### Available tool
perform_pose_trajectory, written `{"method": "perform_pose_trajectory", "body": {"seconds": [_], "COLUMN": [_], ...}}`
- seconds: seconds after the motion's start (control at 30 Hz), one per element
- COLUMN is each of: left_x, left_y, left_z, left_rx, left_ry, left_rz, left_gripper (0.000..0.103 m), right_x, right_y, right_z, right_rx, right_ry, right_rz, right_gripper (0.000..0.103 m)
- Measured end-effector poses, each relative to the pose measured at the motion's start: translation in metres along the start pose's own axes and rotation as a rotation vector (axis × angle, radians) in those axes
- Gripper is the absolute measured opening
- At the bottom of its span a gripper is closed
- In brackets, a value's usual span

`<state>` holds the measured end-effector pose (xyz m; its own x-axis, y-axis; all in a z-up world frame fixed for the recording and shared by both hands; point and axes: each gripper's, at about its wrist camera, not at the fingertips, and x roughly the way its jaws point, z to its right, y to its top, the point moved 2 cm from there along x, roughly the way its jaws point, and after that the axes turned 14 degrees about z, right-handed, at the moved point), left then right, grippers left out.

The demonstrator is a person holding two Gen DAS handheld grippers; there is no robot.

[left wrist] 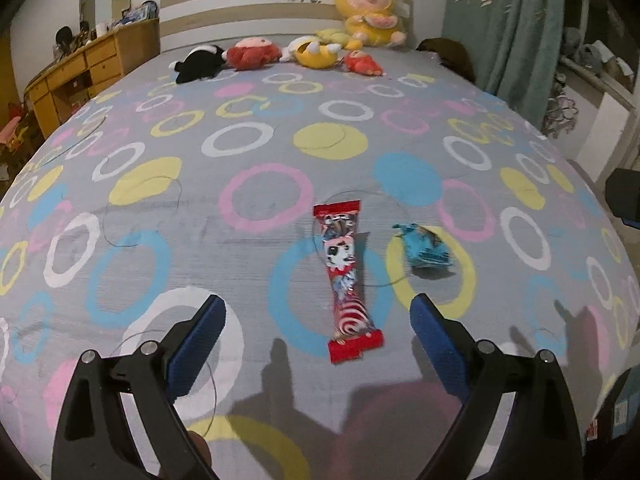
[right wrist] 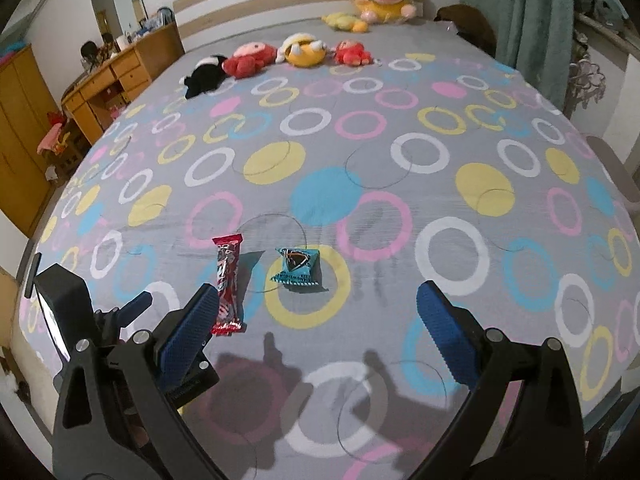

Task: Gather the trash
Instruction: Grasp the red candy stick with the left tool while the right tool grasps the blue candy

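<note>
A long red candy wrapper lies on the grey bed sheet with coloured rings, and a small blue wrapper lies just to its right. My left gripper is open and empty, hovering low with the red wrapper's near end between its blue pads. In the right wrist view the red wrapper sits beside my left pad and the blue wrapper lies a little ahead, between the pads. My right gripper is open and empty. The left gripper's body shows at the left edge.
Several plush toys lie in a row near the headboard, with a big yellow one behind. A wooden desk stands left of the bed. Green curtains hang at the right. The bed sheet spreads out ahead.
</note>
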<state>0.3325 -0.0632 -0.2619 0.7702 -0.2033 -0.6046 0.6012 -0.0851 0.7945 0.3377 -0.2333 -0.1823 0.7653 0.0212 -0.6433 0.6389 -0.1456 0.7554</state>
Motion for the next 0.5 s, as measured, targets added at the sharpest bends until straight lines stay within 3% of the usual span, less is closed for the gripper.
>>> {"method": "perform_pose_trajectory", "body": {"seconds": [0.5], "left_x": [0.042], "left_y": [-0.001], "left_z": [0.001], "left_rx": [-0.031], "left_ry": [0.028], "left_rz": [-0.073], "left_gripper": [0.091], "right_x": [0.097], "right_y": [-0.005], "right_z": [-0.004], "right_rx": [0.042], "right_ry": [0.033], "right_rz": [-0.176], "right_gripper": [0.097]}}
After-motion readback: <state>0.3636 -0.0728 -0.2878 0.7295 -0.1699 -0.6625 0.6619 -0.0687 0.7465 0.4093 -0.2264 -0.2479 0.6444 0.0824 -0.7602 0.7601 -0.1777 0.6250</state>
